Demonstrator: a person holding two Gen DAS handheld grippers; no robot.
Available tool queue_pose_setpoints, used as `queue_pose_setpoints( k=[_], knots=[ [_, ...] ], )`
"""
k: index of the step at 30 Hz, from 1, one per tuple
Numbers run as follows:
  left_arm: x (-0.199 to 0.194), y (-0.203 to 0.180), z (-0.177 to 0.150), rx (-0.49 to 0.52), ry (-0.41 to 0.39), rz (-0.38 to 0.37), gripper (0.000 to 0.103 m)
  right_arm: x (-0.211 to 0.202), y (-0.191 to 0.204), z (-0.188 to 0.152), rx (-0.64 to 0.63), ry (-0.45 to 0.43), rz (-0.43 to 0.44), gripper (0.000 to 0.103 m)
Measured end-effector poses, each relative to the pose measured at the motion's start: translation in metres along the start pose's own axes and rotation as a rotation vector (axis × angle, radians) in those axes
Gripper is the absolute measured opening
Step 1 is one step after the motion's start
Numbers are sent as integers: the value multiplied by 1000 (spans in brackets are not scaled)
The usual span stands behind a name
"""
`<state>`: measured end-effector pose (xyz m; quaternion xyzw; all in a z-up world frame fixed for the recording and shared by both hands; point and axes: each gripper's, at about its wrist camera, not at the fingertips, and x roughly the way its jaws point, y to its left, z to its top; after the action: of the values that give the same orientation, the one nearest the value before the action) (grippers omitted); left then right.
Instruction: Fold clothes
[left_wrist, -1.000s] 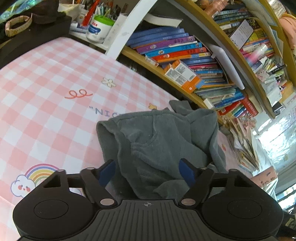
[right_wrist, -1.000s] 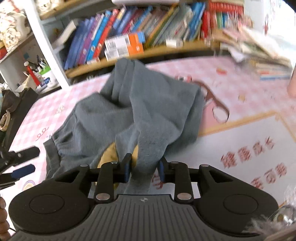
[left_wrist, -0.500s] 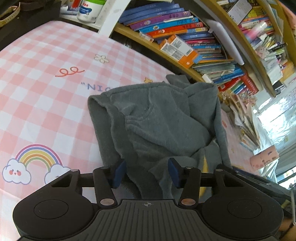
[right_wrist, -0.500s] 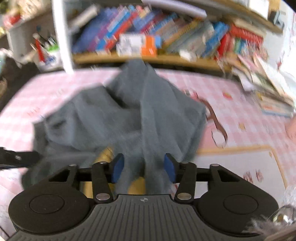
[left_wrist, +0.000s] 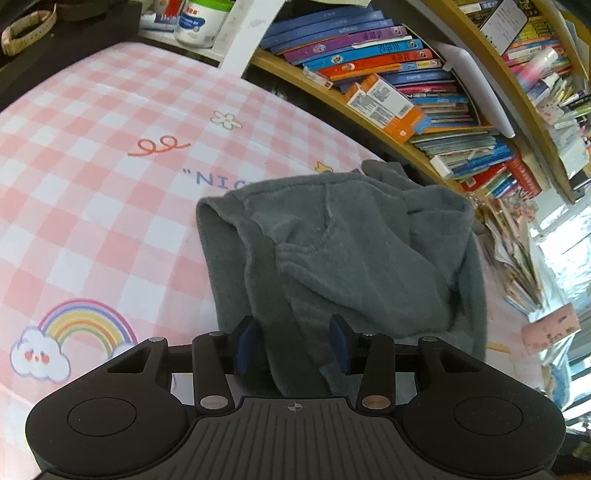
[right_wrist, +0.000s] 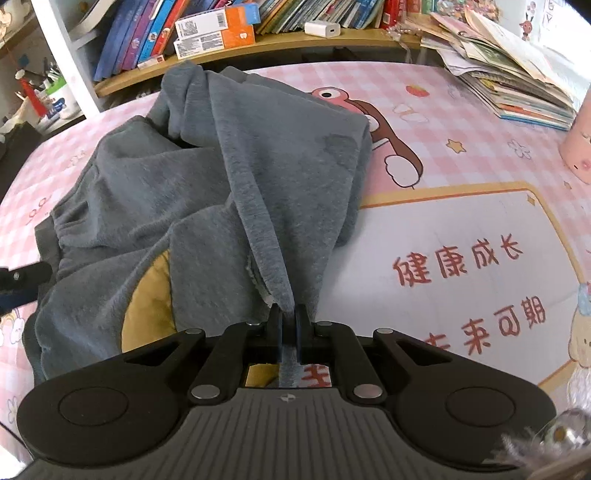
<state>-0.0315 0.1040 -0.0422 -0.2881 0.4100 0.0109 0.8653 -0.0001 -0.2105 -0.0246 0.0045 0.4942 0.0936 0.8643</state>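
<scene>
Grey fleece garment (right_wrist: 207, 184) heaped on pink checked cloth (left_wrist: 92, 177) near bookshelf (left_wrist: 388, 85). Right gripper (right_wrist: 289, 325) pinching hem fold; left gripper (left_wrist: 291, 343) closing around edge, contact unclear. Soft, limp, light; grip hems.

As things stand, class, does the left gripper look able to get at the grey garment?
Probably yes: the left gripper already straddles a fold of the grey garment, its jaws closing, with nothing in the way.

Your grey fleece garment (right_wrist: 207, 184) shows a mustard-yellow patch (right_wrist: 149, 295) at seven o'clock; beneath it, a pink-and-white checked cloth (left_wrist: 92, 155) with a rainbow (left_wrist: 86, 325).
</scene>
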Motion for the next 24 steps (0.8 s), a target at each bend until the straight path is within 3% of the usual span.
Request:
queue_pose_setpoints(
  k=[6,8,10,13,15,16,19,21,24],
  knots=[
    [10,7,6,-38,-20,26,31,1,-4,-4,-4,33,2,6],
    [9,11,6,-58,-24,23,12,3,-5,-4,1,40,5,6],
    [6,15,7,-81,-37,9,2,4,-3,-4,-4,42,5,6],
    [-25,14,11,-84,-164,-106,1,6,-3,-3,-4,44,9,6],
    [-45,11,11,-64,-229,-138,1,7,-3,-2,-2,44,24,6],
    [-49,14,11,-74,-239,-133,1,7,-3,-2,-2,44,34,6],
    [-32,38,5,-165,-165,-11,1,8,3,-1,-27,46,52,7],
    [-15,53,0,-202,-110,30,2,8,8,-1,-52,46,55,10],
    [-9,48,2,-137,-94,67,2,9,13,-1,-74,50,52,13]
  ],
)
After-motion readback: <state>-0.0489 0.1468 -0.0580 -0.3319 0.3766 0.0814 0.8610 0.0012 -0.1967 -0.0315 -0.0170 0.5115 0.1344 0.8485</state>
